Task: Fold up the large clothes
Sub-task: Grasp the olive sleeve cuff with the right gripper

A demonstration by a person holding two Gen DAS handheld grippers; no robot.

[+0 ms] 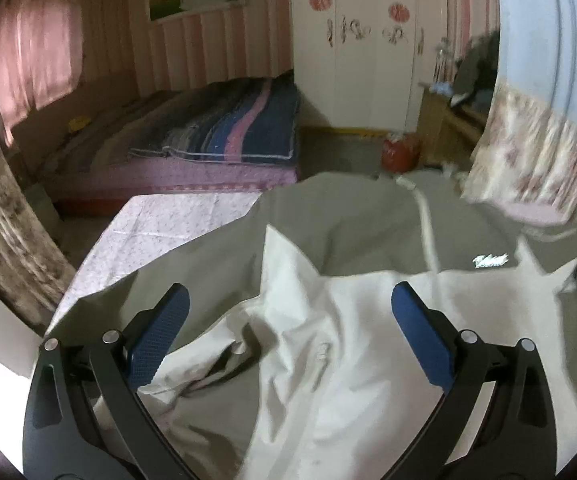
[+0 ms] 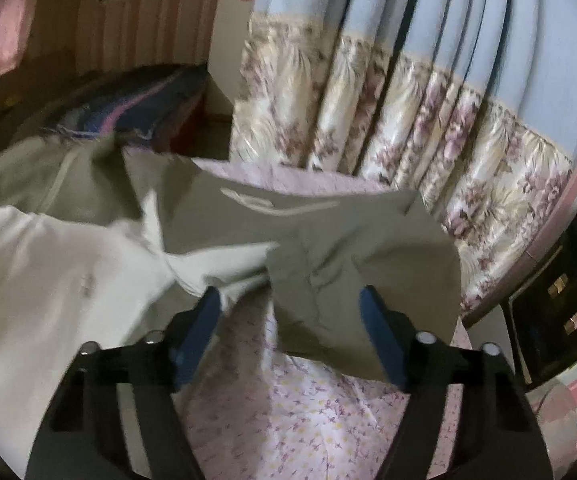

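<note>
Grey-and-white jacket [image 1: 328, 320] lay rumpled on the sheet [image 1: 160, 220] under my wide-open, empty left gripper [image 1: 288, 332], its grey flap [image 2: 340, 292] between my part-open right gripper's [image 2: 288, 320] fingers, unpinched, so I judged clamping edges squarely best.

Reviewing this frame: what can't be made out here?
- Left wrist view: logo on the grey-and-white jacket, too blurred to read.
- Right wrist view: whether the right gripper touches the grey sleeve, lost to motion blur.
- Left wrist view: jacket's near end, hidden behind the left gripper.
</note>
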